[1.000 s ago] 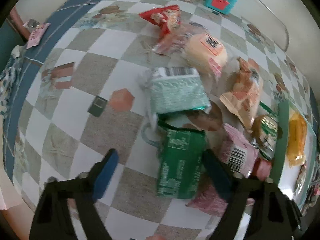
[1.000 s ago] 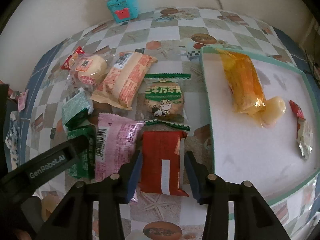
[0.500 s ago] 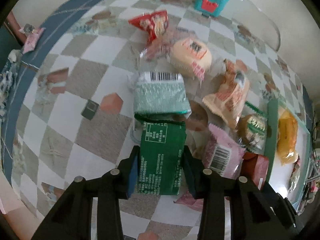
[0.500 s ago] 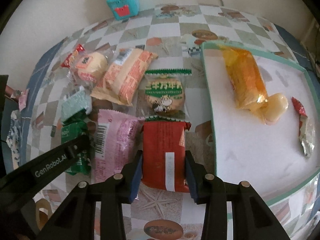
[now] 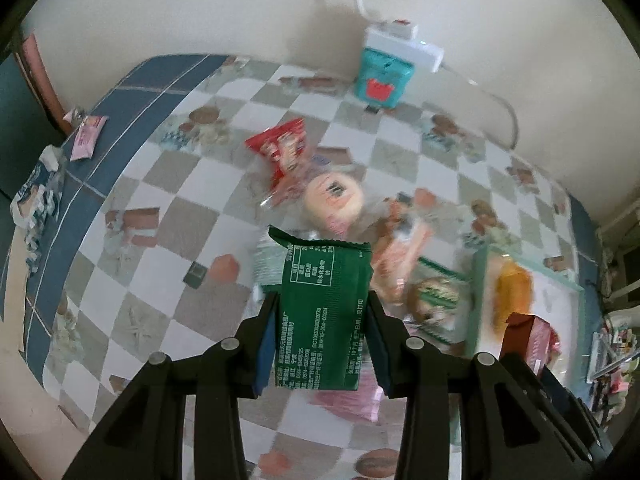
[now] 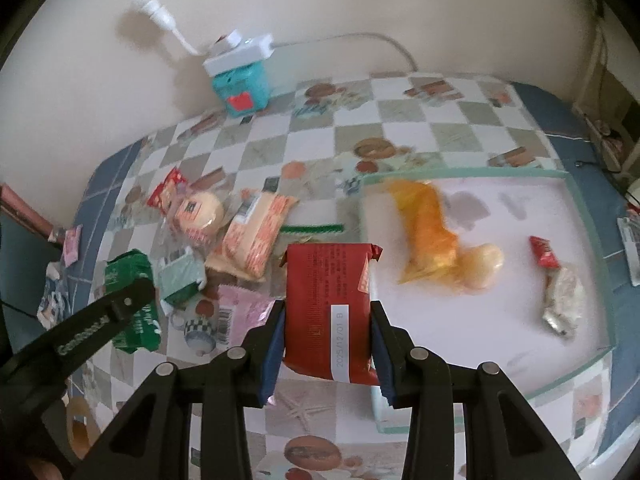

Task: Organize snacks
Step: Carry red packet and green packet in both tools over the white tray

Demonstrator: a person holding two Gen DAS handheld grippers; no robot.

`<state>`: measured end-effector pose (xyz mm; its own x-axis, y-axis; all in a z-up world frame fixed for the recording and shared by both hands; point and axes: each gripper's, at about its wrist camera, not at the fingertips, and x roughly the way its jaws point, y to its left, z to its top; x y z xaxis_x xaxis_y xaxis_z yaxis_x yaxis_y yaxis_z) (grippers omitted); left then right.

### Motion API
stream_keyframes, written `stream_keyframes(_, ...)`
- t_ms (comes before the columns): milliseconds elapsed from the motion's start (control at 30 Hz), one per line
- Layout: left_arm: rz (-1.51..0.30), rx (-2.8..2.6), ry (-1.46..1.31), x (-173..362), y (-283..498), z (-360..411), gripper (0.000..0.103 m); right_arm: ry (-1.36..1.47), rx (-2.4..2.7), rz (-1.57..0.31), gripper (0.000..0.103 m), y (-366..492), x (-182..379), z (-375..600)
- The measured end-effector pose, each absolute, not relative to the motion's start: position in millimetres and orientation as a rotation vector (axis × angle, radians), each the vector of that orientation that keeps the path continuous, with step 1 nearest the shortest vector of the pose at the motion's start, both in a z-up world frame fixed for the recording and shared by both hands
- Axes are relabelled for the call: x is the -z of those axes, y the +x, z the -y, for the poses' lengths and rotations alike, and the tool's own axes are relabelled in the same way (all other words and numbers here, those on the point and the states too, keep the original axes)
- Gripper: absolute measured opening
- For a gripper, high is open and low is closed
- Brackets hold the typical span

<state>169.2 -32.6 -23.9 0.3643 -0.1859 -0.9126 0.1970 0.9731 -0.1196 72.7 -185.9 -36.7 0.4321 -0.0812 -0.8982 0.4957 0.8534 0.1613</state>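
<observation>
**Both claws lifted, a packet in each**

The left gripper is clenched on a dark green foil snack packet with white print, pinched by its long sides near the lower end so that the packet stands up in the middle of the left wrist frame, clear of the chequered tablecloth. The right gripper grips a dark red foil snack packet with a white date strip in the same manner, centre of its frame. Holding each by the edges probably keeps the contents from being crushed and leaves the free end ready to lay down first.

To the right in the right wrist view lies the white tray with a pale green rim, already holding an orange translucent wrapped snack and a small red-and-silver wrapped sweet. The red packet hangs just over the tray's near left corner, so it looks bound for the tray.

Loose snacks remain heaped left of centre: a pink packet, a peach-coloured packet, a round bun in clear wrap.
</observation>
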Motion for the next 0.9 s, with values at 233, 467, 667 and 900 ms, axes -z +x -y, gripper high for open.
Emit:
stream_keyframes(233, -1.119, 0.313, 0.043, 2, 146, 76, 0.042, 0.480, 0.459, -1.022, 0.042, 48, 21, 230)
stream_keyframes(467, -1.095, 0.396, 0.104, -7, 120, 128, 0.042, 0.540, 0.543, -0.983, 0.042, 18, 14, 279)
stream_keyframes(667, -1.107, 0.464, 0.165, 0, 97, 172, 0.042, 0.600, 0.624, -0.963, 0.042, -10, 19, 324)
stream_keyframes(900, -1.137, 0.534, 0.237, 17, 75, 219, 0.042, 0.648, 0.703, -0.953, 0.042, -37, 28, 371)
